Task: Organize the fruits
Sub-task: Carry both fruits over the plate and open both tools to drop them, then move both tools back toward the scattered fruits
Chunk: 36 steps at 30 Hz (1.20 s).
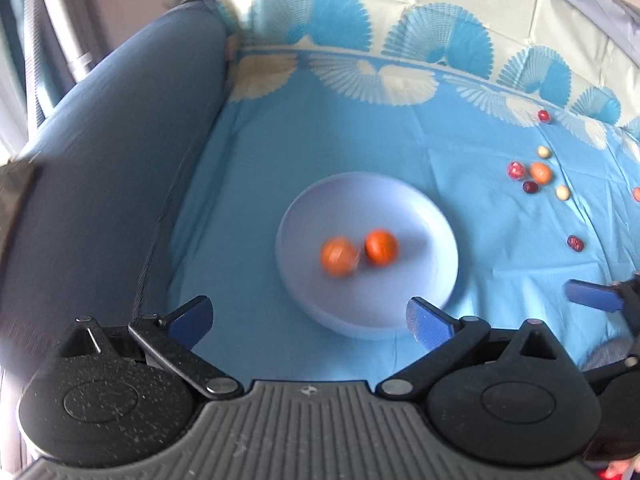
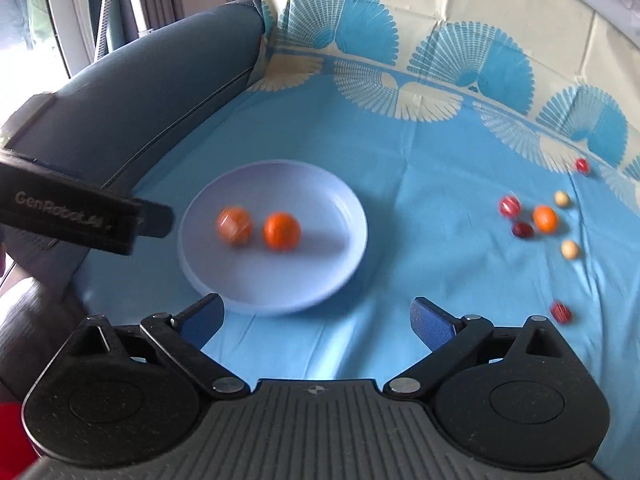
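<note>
Two oranges (image 2: pixel 260 229) lie side by side in the plate (image 2: pixel 344 252), while a third orange (image 2: pixel 545 218), red fruits (image 2: pixel 509 205) and pale ones (image 2: pixel 569 249) wait scattered on the blue cloth (image 2: pixel 420 176); both my left fingers (image 1: pixel 208 316) and right fingers (image 2: pixel 428 320) stand spread and empty

One plate (image 2: pixel 320 184), three oranges (image 2: pixel 281 231), five red fruits (image 2: pixel 509 206), two pale fruits (image 2: pixel 569 249)

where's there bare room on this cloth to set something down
Bare cloth lies between the plate and the loose fruit cluster, and beyond the plate toward the patterned border. The right side is crowded with small fruits.
</note>
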Tool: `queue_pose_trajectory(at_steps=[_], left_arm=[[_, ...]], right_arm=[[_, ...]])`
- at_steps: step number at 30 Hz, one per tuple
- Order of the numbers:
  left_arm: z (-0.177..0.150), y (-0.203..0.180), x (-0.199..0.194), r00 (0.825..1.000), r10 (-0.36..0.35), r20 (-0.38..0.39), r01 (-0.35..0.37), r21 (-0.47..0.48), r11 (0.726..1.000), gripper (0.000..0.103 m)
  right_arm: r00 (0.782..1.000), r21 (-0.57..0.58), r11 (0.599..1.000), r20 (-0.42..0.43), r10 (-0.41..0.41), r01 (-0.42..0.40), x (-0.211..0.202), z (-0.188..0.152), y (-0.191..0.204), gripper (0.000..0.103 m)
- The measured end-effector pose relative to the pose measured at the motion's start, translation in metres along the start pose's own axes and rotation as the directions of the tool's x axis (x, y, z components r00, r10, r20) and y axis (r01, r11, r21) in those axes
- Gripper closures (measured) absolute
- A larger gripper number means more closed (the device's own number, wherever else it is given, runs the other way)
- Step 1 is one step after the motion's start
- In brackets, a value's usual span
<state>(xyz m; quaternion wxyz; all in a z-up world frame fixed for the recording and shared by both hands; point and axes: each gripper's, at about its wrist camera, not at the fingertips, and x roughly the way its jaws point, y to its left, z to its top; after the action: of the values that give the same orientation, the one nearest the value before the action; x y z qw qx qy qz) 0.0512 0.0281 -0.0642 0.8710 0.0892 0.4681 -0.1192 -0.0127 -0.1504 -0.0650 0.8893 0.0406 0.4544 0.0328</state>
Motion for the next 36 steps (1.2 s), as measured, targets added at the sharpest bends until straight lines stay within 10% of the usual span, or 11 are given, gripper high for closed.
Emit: queue_pose_trajectory(at_steps=[16,36], left_arm=[[-0.045,-0.016,-0.105,0.985,-0.024,0.171,0.022,0.017,1.000,0.000],[-0.044,-0.042,-0.110,0.984,-0.068,0.166,0.056,0.075,0.996,0.000]], right_arm=[[0.972,0.115,0.991,0.213,-0.097,0.073,-0.120,-0.040,-0.005,0.001],[0.964,0.190,0.978,0.234,-0.128,0.083,-0.136,-0.056,-0.024,0.001]])
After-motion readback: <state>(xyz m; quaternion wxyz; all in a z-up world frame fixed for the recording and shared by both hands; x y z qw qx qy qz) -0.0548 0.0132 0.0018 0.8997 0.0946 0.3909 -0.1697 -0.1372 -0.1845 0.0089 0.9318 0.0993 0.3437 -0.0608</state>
